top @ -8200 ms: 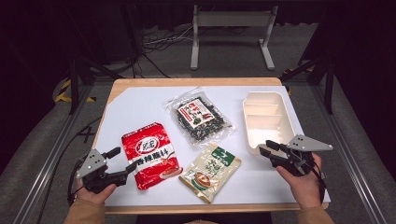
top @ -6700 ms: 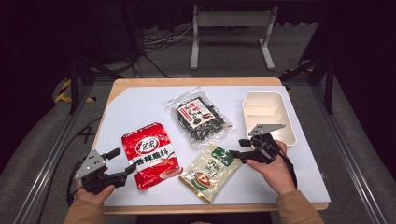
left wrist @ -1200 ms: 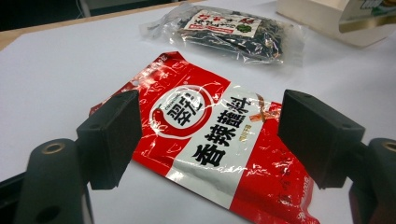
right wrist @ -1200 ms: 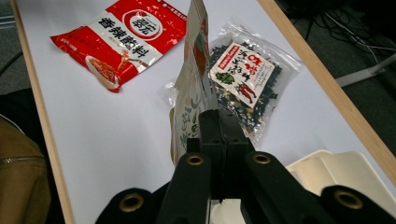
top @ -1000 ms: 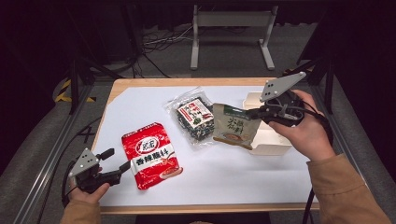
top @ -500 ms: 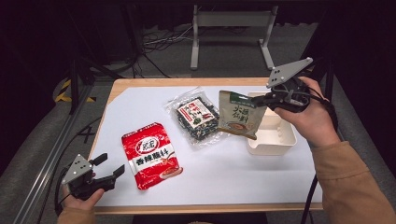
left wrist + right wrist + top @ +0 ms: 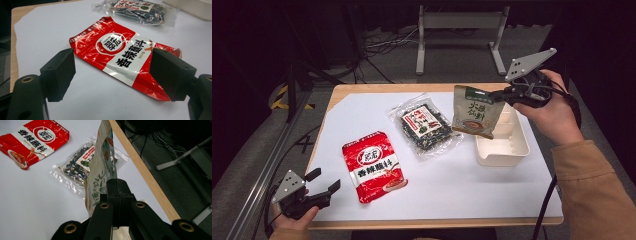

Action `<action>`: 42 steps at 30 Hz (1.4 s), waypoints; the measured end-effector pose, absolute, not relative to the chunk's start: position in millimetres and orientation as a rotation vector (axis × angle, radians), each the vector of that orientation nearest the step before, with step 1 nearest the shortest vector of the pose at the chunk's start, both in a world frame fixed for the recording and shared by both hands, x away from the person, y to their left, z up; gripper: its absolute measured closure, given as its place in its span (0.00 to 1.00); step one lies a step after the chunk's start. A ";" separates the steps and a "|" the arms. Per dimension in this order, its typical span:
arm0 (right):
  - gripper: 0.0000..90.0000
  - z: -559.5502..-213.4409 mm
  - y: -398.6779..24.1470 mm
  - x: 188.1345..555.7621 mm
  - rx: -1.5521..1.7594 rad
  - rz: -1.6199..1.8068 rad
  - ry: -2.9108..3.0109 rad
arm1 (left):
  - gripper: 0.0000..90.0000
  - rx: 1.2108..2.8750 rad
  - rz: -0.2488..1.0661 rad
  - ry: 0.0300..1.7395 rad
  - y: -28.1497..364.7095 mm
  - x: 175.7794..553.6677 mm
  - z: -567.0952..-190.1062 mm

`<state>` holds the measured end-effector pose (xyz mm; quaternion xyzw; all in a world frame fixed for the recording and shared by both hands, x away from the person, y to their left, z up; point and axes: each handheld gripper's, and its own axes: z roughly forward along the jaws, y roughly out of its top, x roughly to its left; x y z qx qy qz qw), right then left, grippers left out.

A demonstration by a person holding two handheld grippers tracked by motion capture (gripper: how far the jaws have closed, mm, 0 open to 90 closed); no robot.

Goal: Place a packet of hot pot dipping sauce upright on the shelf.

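My right gripper (image 7: pixel 498 95) is shut on the top corner of a green and cream packet (image 7: pixel 475 112), which hangs upright in the air over the left end of the white tray (image 7: pixel 507 150). The right gripper view looks along the closed jaws (image 7: pixel 115 185) at the packet (image 7: pixel 100 177) edge-on. A red sauce packet (image 7: pixel 374 165) lies flat at the front left of the white table cover. My left gripper (image 7: pixel 323 182) rests open at the table's front left corner, and in its own view the red packet (image 7: pixel 122 53) lies just beyond the spread jaws.
A clear bag of dark dried food (image 7: pixel 424 125) lies in the middle of the table, seen also in both gripper views (image 7: pixel 140 10) (image 7: pixel 77 167). The wooden table edge (image 7: pixel 140 167) runs close to the right hand. Cables and a metal stand (image 7: pixel 457 30) occupy the floor behind.
My right hand has lifted the green packet higher and carried it a little further right, over the tray. The left gripper has stayed near the front left corner.
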<state>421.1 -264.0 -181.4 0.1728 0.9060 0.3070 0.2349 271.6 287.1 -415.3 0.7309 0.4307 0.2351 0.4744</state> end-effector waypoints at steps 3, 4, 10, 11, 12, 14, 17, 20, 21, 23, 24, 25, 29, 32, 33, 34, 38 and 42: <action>1.00 -178.3 -268.0 426.8 0.470 0.833 2.475 | 0.24 1.789 0.573 1.059 286.9 270.9 -415.8; 1.00 -178.3 -268.0 426.8 0.470 0.833 2.475 | 0.24 1.788 0.576 1.058 287.2 271.0 -415.8; 1.00 -175.7 -273.0 435.2 0.442 0.815 2.450 | 0.24 1.785 0.573 1.058 288.0 271.3 -416.1; 1.00 -175.3 -273.9 436.7 0.436 0.810 2.448 | 0.24 1.786 0.573 1.059 288.0 271.3 -416.0; 1.00 -175.2 -274.7 437.9 0.435 0.811 2.444 | 0.24 1.786 0.573 1.059 288.0 271.3 -416.0; 1.00 -174.9 -276.1 440.2 0.437 0.808 2.437 | 0.24 1.787 0.573 1.059 288.0 271.5 -416.1; 1.00 -174.5 -279.0 445.0 0.442 0.803 2.433 | 0.24 1.789 0.573 1.058 288.0 272.0 -416.2; 1.00 -174.5 -282.3 450.5 0.451 0.799 2.430 | 0.24 1.788 0.569 1.057 287.5 272.8 -416.2; 1.00 -174.5 -282.3 450.5 0.451 0.799 2.430 | 0.24 1.788 0.569 1.057 287.5 272.8 -416.2; 1.00 -174.3 -286.7 455.7 0.449 0.792 2.419 | 0.24 1.788 0.567 1.055 286.7 274.6 -416.0; 1.00 -173.9 -288.4 457.1 0.451 0.792 2.414 | 0.24 1.788 0.567 1.055 286.7 274.6 -416.0; 1.00 -173.9 -288.4 457.1 0.451 0.792 2.414 | 0.24 1.787 0.563 1.054 285.8 275.4 -416.3; 1.00 -173.1 -294.4 463.3 0.445 0.785 2.407 | 0.24 1.798 0.564 1.055 284.5 278.6 -417.2; 1.00 -173.0 -298.8 470.0 0.435 0.780 2.405 | 0.24 1.803 0.561 1.065 284.1 282.8 -418.6; 1.00 -173.2 -300.1 472.3 0.432 0.779 2.405 | 0.24 1.800 0.560 1.070 283.4 283.8 -419.3; 1.00 -173.2 -300.1 472.3 0.432 0.779 2.405 | 0.24 1.800 0.560 1.070 283.4 283.8 -419.3; 1.00 -175.7 -306.0 484.9 0.413 0.769 2.414 | 0.24 1.817 0.563 1.077 282.6 287.5 -421.7; 1.00 -177.7 -310.9 496.5 0.398 0.757 2.432 | 0.23 1.815 0.567 1.104 282.2 289.9 -422.8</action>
